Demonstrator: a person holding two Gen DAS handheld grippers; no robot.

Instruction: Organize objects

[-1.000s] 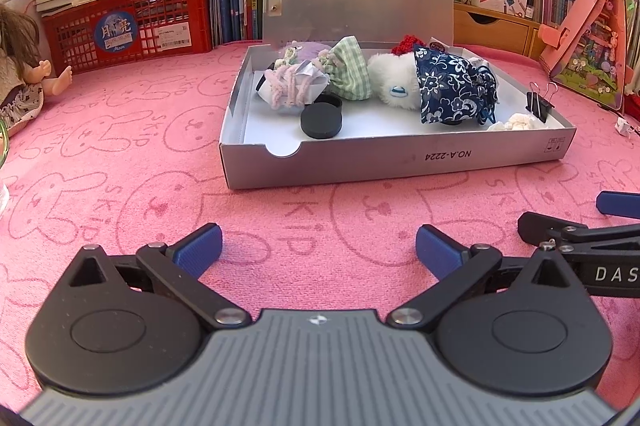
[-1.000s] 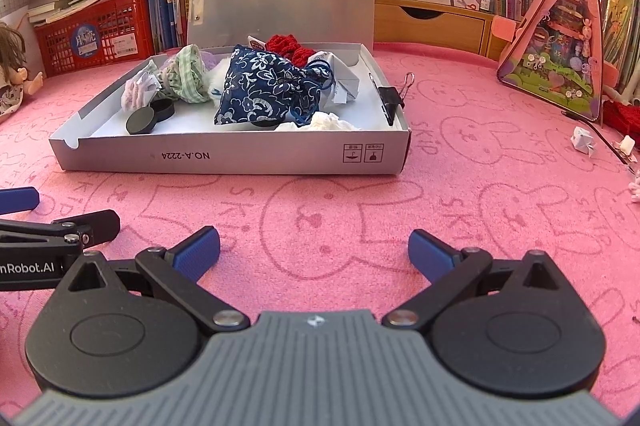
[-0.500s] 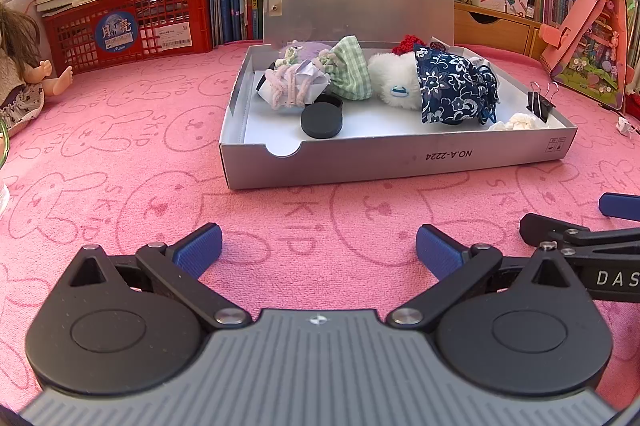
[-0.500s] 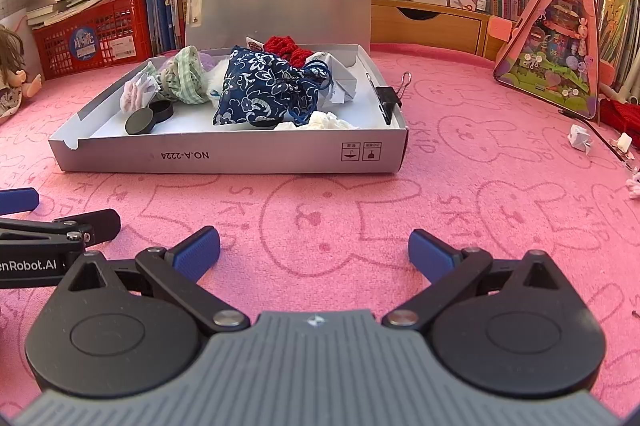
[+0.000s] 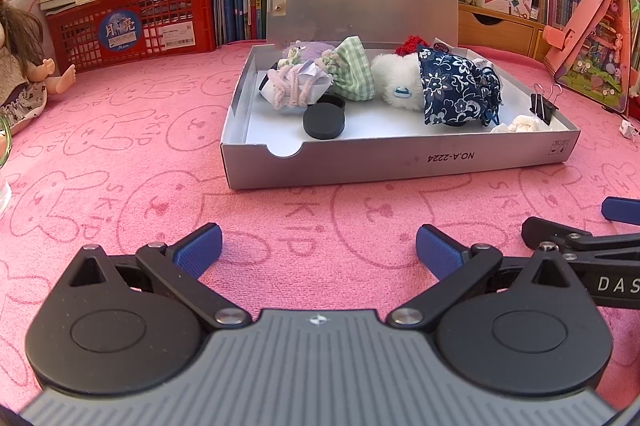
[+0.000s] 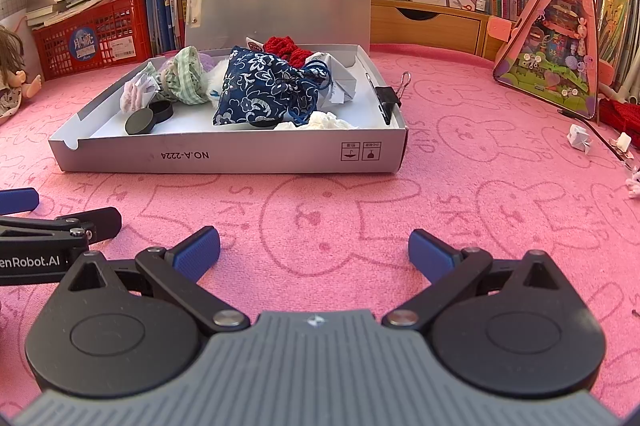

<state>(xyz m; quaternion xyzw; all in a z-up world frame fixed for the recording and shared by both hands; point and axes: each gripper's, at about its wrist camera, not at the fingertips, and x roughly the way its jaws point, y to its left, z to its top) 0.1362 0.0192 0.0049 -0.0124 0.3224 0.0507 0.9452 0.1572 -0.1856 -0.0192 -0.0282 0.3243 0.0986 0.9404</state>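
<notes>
A grey box (image 5: pixel 400 162) with its lid up stands on the pink mat, also in the right wrist view (image 6: pixel 240 158). It holds a blue floral pouch (image 5: pixel 452 90) (image 6: pixel 264 90), a green checked pouch (image 5: pixel 354 70), a white plush (image 5: pixel 396 82), a black round lid (image 5: pixel 324 122), red knitwear (image 6: pixel 286 50) and crumpled tissue (image 6: pixel 324 120). A black binder clip (image 5: pixel 542 104) (image 6: pixel 388 96) sits on its right wall. My left gripper (image 5: pixel 318 248) is open and empty in front of the box. My right gripper (image 6: pixel 314 246) is open and empty, beside the left one.
A red crate (image 5: pixel 132 26) with stacked books stands back left, a doll (image 5: pixel 20 66) at the left edge. A pink triangular toy house (image 6: pixel 556 46) and wooden drawers (image 6: pixel 428 22) stand back right. Small paper bits (image 6: pixel 580 138) lie on the mat at right.
Both grippers have drifted slightly; the box appears a little lower and nearer in the right view. Nothing was taken or released.
</notes>
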